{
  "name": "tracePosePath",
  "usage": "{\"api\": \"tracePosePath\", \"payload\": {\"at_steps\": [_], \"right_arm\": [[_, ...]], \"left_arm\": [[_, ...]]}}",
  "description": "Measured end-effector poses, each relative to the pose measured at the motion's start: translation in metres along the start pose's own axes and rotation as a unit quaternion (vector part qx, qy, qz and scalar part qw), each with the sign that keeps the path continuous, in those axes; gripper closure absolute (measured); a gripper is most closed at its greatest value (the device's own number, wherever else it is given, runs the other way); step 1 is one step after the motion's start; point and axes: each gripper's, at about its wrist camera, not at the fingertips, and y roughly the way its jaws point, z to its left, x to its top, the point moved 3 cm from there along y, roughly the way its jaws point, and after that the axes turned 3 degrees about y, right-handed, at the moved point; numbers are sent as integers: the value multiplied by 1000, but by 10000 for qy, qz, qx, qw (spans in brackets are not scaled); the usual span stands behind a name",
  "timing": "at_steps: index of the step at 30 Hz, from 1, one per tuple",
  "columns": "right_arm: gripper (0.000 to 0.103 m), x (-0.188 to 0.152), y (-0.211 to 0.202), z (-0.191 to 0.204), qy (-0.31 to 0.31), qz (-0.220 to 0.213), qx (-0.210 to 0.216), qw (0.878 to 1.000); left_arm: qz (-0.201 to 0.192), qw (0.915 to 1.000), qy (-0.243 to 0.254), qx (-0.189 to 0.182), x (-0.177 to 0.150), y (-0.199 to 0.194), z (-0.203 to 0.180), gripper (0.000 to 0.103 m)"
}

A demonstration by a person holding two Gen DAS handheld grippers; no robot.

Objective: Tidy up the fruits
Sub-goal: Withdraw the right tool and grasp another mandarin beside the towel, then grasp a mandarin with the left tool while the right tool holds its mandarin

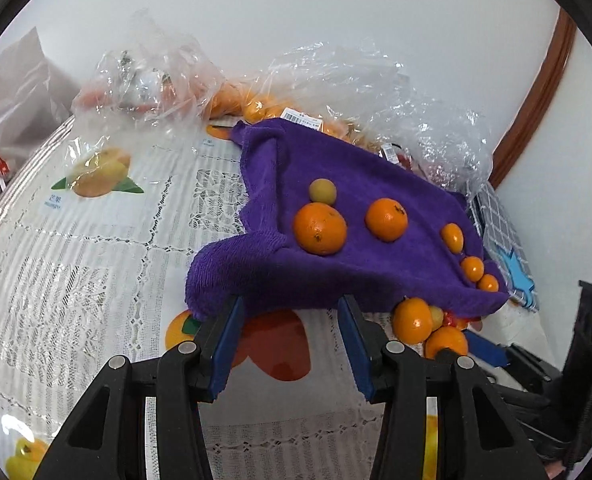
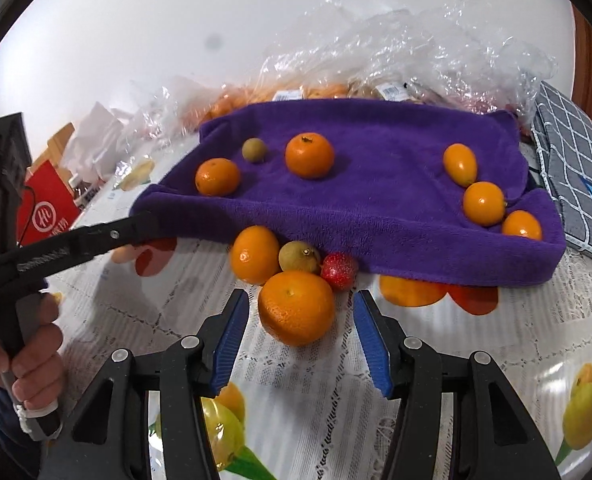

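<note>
1. Purple towel (image 2: pixel 376 184) lies ahead of both grippers, carrying six fruits; its near-left edge is raised.
2. My left gripper (image 1: pixel 292 306): fingers spread, tips at that raised towel edge. I cannot tell if they touch it.
3. My right gripper (image 2: pixel 301 302): fingers spread, a large orange (image 2: pixel 296 307) between the tips, not pinched.
4. Just beyond it: another orange (image 2: pixel 255 254), a longan (image 2: pixel 299 257) and a red berry (image 2: pixel 339 271), at the towel's near edge.

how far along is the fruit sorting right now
Partly done: six fruits sit on the purple towel. Both the right gripper and the left gripper are open and hold nothing; the right one brackets a large orange. Left: that orange, another orange, a longan and a strawberry.
</note>
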Motion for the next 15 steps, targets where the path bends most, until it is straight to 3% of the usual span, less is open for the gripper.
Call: {"api": "tracePosePath", "payload": {"at_steps": [3, 6, 11, 15], "right_arm": [[50, 1, 11, 2, -13, 157, -56, 9999], [62, 2, 13, 1, -34, 170, -47, 9998], [63, 3, 6, -8, 167, 54, 105, 9998], [63, 2, -13, -19, 7, -242, -152, 9996]], "left_arm": [[-127, 9998, -12, 118, 0, 0, 2, 58], [-130, 9997, 79, 184, -3, 3, 1, 58], [-148, 9994, 276, 135, -4, 3, -6, 58], [-190, 9992, 340, -25, -6, 0, -11, 58]]}}
